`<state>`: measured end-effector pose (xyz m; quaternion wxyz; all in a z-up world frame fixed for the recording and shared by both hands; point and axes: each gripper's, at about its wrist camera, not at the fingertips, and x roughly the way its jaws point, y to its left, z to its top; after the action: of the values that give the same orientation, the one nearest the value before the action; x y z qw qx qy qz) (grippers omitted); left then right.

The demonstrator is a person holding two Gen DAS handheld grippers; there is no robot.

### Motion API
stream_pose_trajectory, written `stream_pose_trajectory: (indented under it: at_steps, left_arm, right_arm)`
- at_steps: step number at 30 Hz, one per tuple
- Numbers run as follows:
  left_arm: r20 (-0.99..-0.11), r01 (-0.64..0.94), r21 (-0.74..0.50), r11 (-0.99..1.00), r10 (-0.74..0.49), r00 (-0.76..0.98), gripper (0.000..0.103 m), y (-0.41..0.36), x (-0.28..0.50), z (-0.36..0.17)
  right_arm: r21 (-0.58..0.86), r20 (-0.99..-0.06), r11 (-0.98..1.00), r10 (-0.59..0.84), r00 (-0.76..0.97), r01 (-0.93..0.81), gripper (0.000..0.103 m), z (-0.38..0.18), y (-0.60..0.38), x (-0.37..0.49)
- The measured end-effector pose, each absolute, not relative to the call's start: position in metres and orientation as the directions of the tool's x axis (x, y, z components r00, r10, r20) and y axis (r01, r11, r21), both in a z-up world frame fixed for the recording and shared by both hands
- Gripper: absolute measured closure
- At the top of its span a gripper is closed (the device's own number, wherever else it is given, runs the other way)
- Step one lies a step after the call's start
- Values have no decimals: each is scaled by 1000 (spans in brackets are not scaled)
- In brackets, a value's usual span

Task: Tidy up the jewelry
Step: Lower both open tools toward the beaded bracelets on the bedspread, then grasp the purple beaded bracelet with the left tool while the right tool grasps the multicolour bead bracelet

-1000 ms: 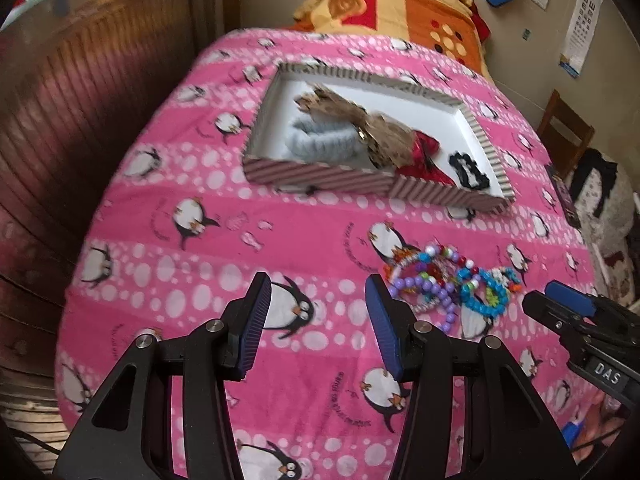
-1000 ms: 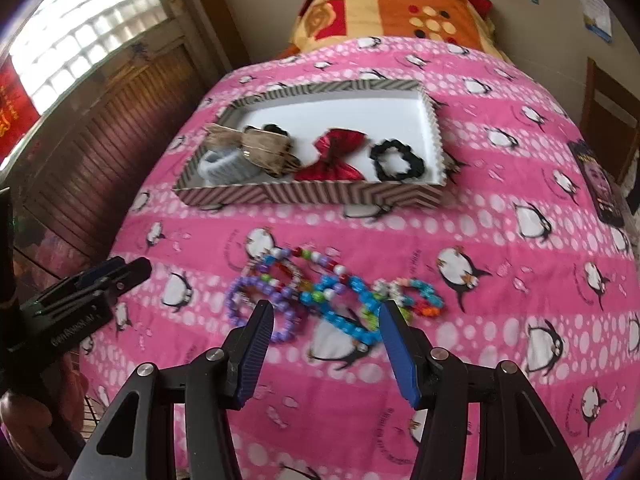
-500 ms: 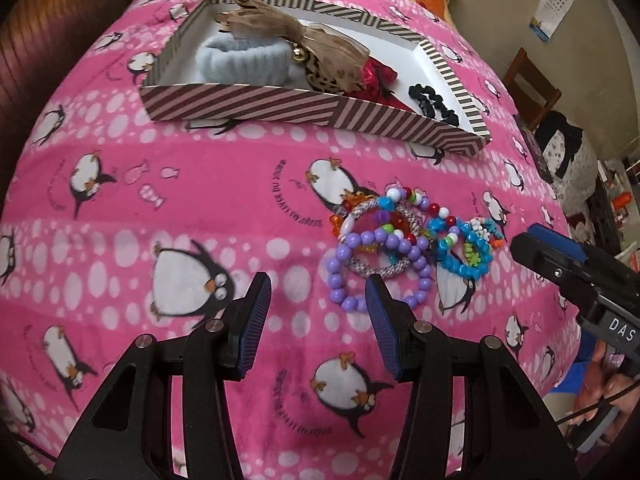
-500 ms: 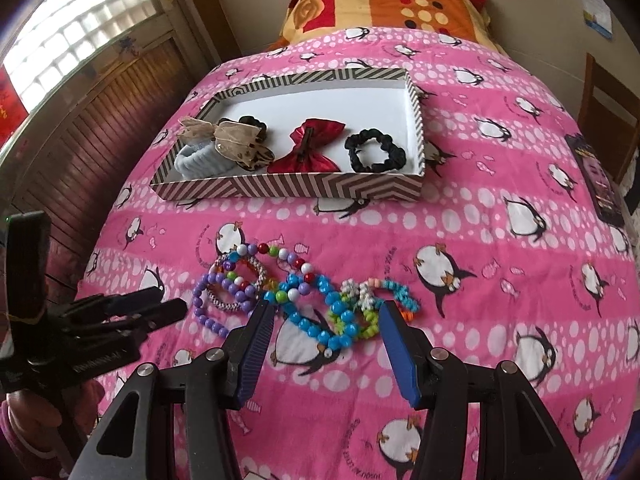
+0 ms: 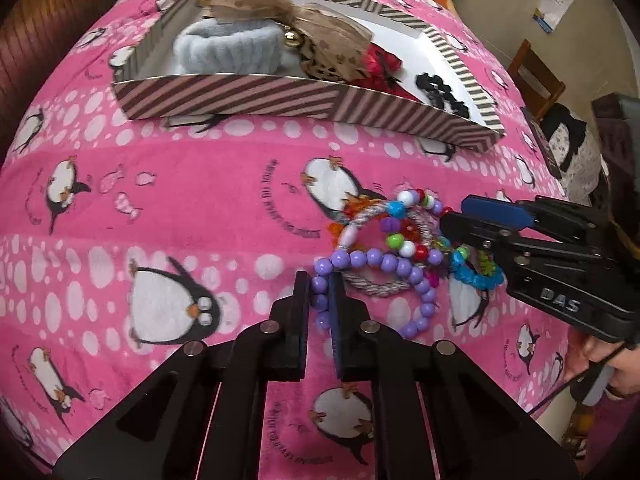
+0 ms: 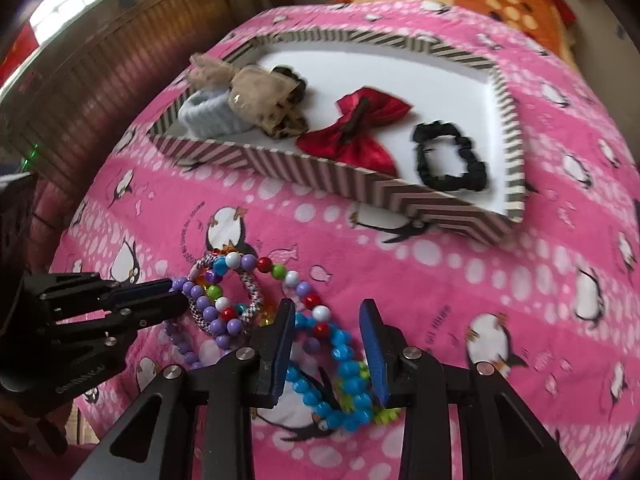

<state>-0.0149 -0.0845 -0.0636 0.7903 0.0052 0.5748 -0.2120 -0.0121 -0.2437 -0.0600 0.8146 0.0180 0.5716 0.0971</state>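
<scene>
A heap of bead bracelets lies on the pink penguin blanket (image 5: 200, 208). My left gripper (image 5: 320, 286) is shut on the near side of the purple bead bracelet (image 5: 384, 260); in the right wrist view the left gripper (image 6: 176, 294) comes in from the left. My right gripper (image 6: 326, 314) straddles the blue bead bracelet (image 6: 344, 360), and its jaws are closing with gaps still at both pads. It enters the left wrist view as the right gripper (image 5: 456, 218) over the heap's right side. A multicolour bead string (image 6: 288, 276) and a woven bracelet (image 6: 252, 292) lie tangled between them.
A striped box (image 6: 320, 168) beyond the heap holds a pale blue scrunchie (image 6: 212, 116), a leopard bow (image 6: 264, 100), a red bow (image 6: 356, 128) and a black scrunchie (image 6: 452, 160). A phone (image 5: 540, 140) lies at the bed's right edge, a chair (image 5: 536, 76) behind it.
Both grippers came down onto the bracelet heap. The left jaws went from wide open to shut on the purple bracelet. The right jaws narrowed around the blue one.
</scene>
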Motion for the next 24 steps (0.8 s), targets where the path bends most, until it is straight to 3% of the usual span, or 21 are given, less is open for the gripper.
stream_pose_trajectory:
  at_steps: [5, 8, 24]
  left_arm:
    - [-918, 296, -219, 930, -300, 261, 95, -66, -10, -60]
    - [-919, 278, -215, 936, -290, 267, 95, -59, -9, -58]
    - [-875, 316, -182, 931, -300, 380, 95, -56, -11, -6]
  right_arm:
    - [126, -924, 978, 176, 340, -163, 74, -69, -239, -2]
    - [115, -921, 977, 172, 351, -177, 95, -69, -235, 2]
    - [130, -847, 977, 198, 492, -169, 95, 3, -230, -7]
